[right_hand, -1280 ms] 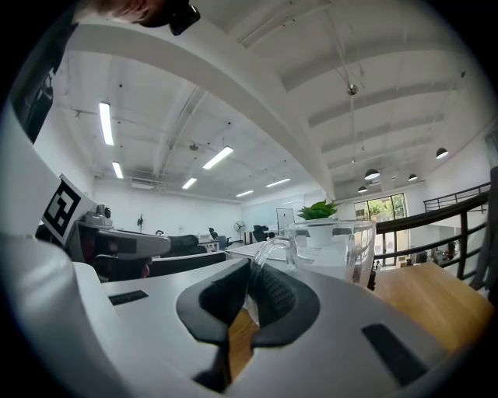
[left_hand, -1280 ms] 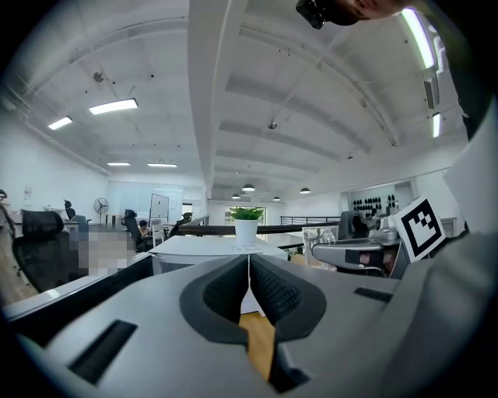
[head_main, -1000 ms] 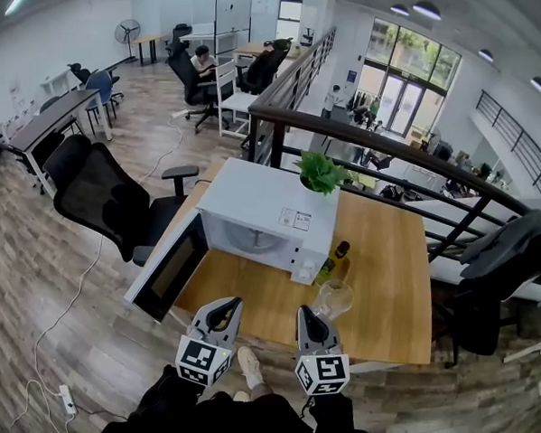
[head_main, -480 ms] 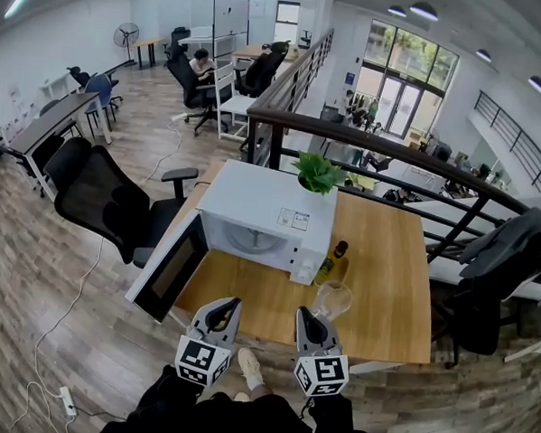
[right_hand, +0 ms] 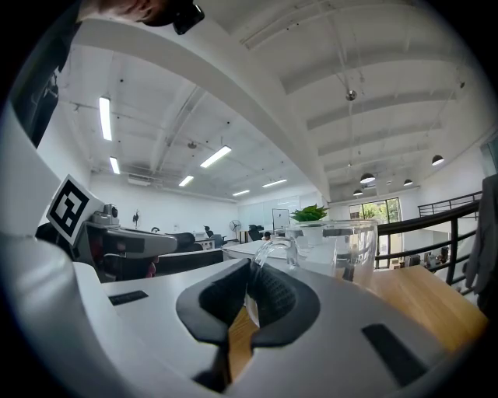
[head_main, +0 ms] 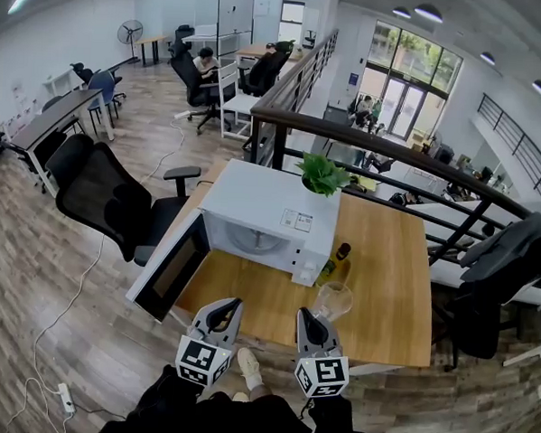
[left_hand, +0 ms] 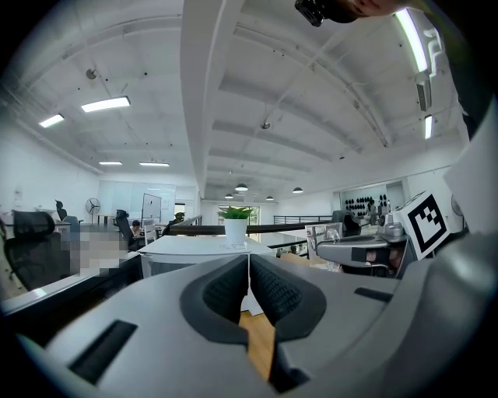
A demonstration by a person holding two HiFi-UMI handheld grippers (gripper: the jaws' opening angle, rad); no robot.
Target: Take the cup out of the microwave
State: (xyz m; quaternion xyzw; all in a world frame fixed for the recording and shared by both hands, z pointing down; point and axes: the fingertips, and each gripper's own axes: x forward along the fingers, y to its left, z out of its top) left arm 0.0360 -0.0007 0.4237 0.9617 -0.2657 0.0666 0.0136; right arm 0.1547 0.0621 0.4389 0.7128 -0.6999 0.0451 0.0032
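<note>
standing near the table's (head_main: 386, 262) front edge, outside the microwave (head_main: 262, 211), the cup (head_main: 332, 300) sat just ahead of the nearer right gripper (head_main: 304, 313), handle (right_hand: 274, 247) at its pressed-together jaws; the left gripper (head_main: 233, 305) was likewise closed.

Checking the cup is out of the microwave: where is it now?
Head view: the glass cup sits on the table just ahead of the right gripper, before the microwave's right corner, near the bottle.
</note>
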